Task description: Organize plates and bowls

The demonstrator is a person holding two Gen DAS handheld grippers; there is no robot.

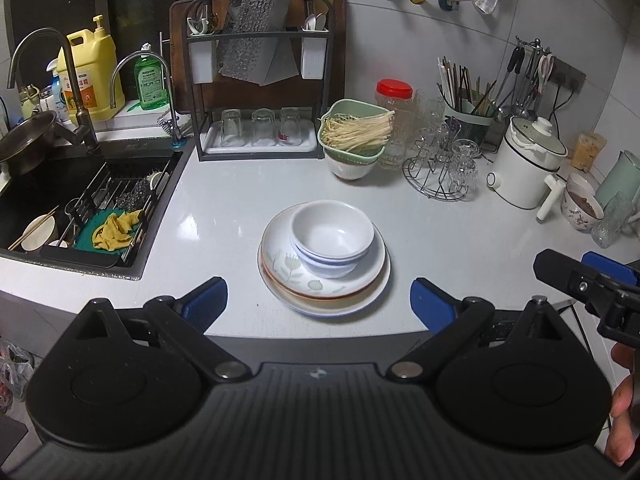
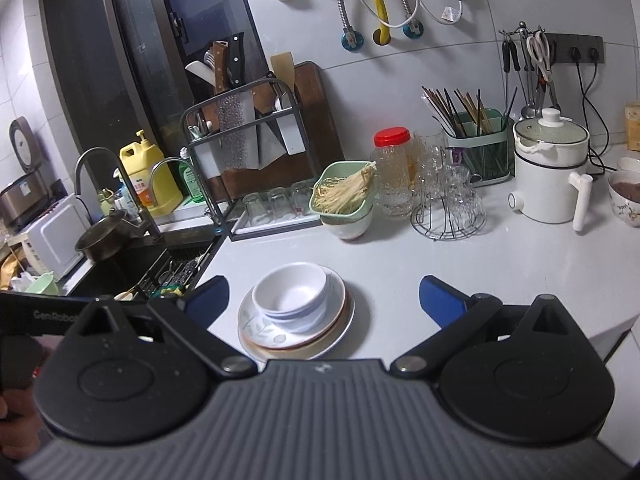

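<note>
On the counter [image 1: 224,200], stacked bowls [image 1: 331,236] atop plates [image 1: 324,280], ahead of both wide-spread grippers, left gripper [image 1: 319,300], right gripper [image 2: 324,300].

Bowls [image 1: 331,236] on plates [image 1: 324,284] mid-counter [image 1: 460,232], sink [image 1: 80,216] left, pot [image 1: 528,160] right.

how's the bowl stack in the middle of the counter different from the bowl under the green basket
The bowl stack sits on stacked plates near the counter's front edge; the bowl under the green basket rests directly on the counter by the rack. The stack's top bowl is open and empty; the other is capped by the green basket holding pale noodle-like strands. Both are white and upright.
</note>
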